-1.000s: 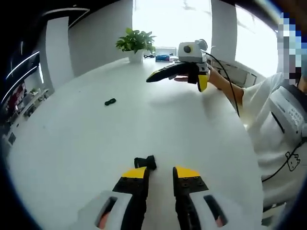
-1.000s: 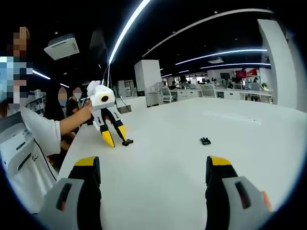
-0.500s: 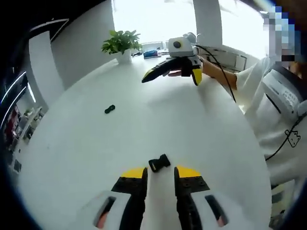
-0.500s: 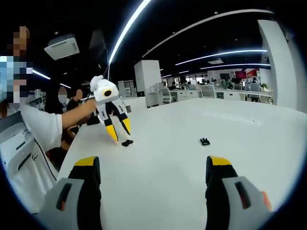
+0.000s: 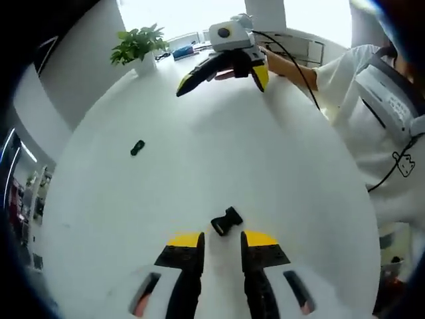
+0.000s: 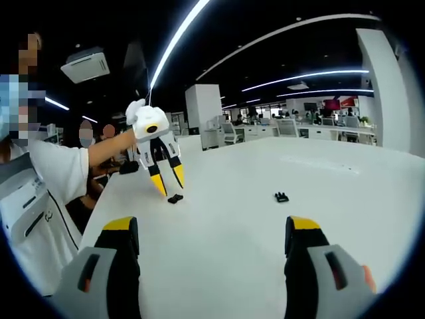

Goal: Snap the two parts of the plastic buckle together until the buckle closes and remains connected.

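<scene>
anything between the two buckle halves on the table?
No. In the left gripper view, bare white table runs from the near buckle half to the far buckle half.

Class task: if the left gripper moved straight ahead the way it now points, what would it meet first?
Most likely the nearer buckle part, lying on the white table just ahead of the left gripper, roughly in line with the gap between its open jaws.

Left gripper view: blown-out window point(image 5: 199, 13) glare, soft shadows on the table point(image 5: 279, 166).
Right gripper view: dim ceiling, bright strip lights point(image 6: 179, 36).
Edges: fisheye curvature, blur.
</scene>
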